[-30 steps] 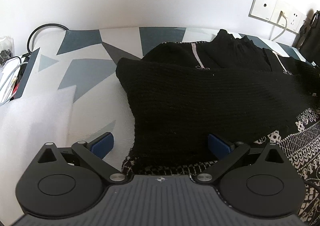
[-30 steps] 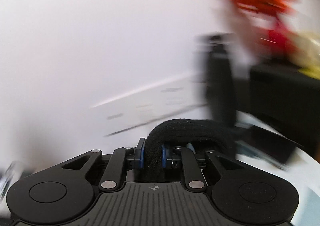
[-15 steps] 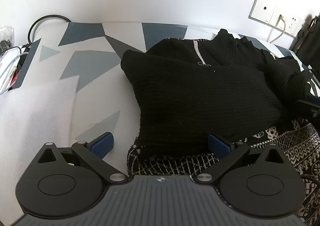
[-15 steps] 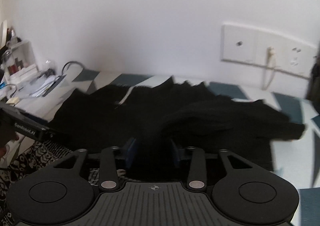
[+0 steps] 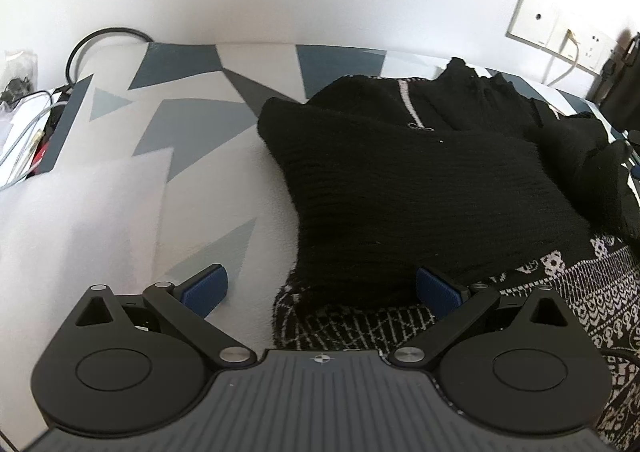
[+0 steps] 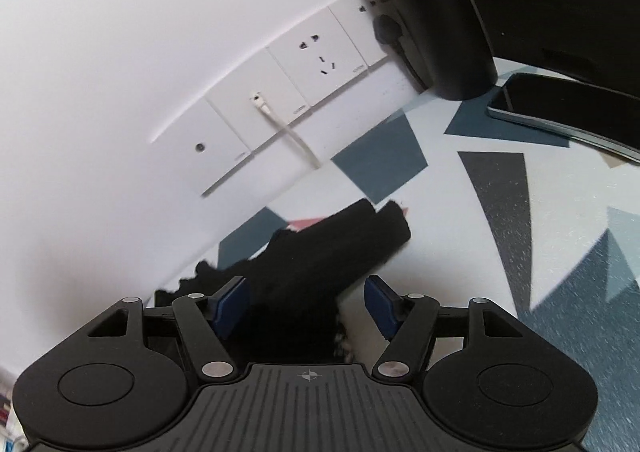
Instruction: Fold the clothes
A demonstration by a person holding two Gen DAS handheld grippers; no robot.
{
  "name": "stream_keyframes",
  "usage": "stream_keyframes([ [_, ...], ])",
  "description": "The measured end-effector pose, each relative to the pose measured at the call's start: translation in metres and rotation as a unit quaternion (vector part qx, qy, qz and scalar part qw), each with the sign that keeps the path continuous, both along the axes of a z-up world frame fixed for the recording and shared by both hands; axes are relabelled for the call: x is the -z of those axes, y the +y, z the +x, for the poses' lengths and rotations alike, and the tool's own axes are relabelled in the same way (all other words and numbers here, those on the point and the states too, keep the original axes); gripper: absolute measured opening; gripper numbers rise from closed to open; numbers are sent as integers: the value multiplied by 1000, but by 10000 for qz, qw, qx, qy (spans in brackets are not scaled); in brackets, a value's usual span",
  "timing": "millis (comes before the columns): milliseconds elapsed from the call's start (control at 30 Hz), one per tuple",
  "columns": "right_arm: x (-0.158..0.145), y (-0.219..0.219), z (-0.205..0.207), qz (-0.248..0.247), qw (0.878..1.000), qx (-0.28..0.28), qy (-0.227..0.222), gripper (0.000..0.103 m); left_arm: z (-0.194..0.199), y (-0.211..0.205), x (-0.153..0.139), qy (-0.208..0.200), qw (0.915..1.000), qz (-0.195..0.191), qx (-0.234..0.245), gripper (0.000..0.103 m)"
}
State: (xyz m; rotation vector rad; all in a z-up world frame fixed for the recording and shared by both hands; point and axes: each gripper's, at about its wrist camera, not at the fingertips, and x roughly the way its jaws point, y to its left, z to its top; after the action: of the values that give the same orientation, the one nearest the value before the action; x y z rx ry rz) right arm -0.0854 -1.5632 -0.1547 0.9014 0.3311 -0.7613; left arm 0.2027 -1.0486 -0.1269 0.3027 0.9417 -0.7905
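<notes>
1. The black knit sweater lies on a table cover with grey and blue triangles. A black sleeve is folded across the body, and at the lower edge a band of black and white pattern shows.
2. The left gripper hangs low over the near edge of the sweater. Its jaws are wide apart and hold nothing: one blue pad is over the cover, the other is over the knit.
3. The right gripper is also spread wide. The end of a black sleeve lies between its blue pads, but the pads do not press it.
4. On the wall is a row of white wall sockets with a white cable plugged into one. Each plate carries a small grey word, too small to read.
5. A dark phone lies on the cover near a black object, maybe a bag.
6. At the far left of the left wrist view lie loose cables and a sheet of white foam.
</notes>
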Motion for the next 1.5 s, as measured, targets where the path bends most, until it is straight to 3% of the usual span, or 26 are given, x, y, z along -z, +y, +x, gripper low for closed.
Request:
stream_keyframes([
  [100, 5, -7, 9, 62, 10000, -1, 26, 64, 4, 1, -1, 18, 9999, 13, -122, 102],
  [167, 10, -8, 15, 73, 9999, -74, 138, 60, 6, 0, -1, 29, 9998, 26, -188, 102],
  [233, 15, -7, 21, 115, 9996, -157, 215, 40, 9, -2, -1, 34, 9997, 48, -242, 102],
  [400, 7, 10, 23, -92, 9997, -138, 158, 7, 14, -4, -1, 87, 9996, 41, -272, 102],
  [433, 2, 14, 23, -182, 9997, -158, 100, 7, 14, -3, -1, 93, 9996, 33, -265, 102],
  [500, 1, 41, 42, -397, 9959, -790, 202, 6, 17, 0, -2, 105, 9996, -13, -275, 102],
  [633, -2, 95, 78, -822, 9746, -2042, 403, 6, 25, 9, -4, 184, 9990, -133, -387, 102],
  [800, -5, 163, 124, -1330, 9230, -3552, 643, 7, 32, 22, -11, 318, 9973, -396, -525, 102],
  [867, -7, 190, 142, -1523, 8949, -4130, 734, 14, 34, 27, -14, 412, 9961, -549, -559, 102],
  [933, -9, 203, 139, -1700, 8854, -4249, 814, 23, 37, 31, -17, 589, 9936, -800, -540, 102],
  [1000, -16, 199, 128, -1707, 8915, -4133, 730, 31, 39, 33, -21, 787, 9899, -1078, -481, 102],
  [1167, -28, 178, 88, -1807, 9106, -3617, 853, 35, 40, 22, -30, 1124, 9797, -1661, -29, 101],
  [1333, -25, 150, 49, -1968, 9212, -3029, 1449, 39, 29, -1, -28, 1275, 9822, -1213, 662, 101],
  [1400, -20, 150, 38, -2159, 9136, -2969, 1748, 41, 24, -2, -25, 1538, 9783, -1201, 692, 100],
  [1500, -11, 157, 32, -2503, 8910, -3123, 2144, 46, 19, -5, -20, 1821, 9731, -1240, 676, 100],
])
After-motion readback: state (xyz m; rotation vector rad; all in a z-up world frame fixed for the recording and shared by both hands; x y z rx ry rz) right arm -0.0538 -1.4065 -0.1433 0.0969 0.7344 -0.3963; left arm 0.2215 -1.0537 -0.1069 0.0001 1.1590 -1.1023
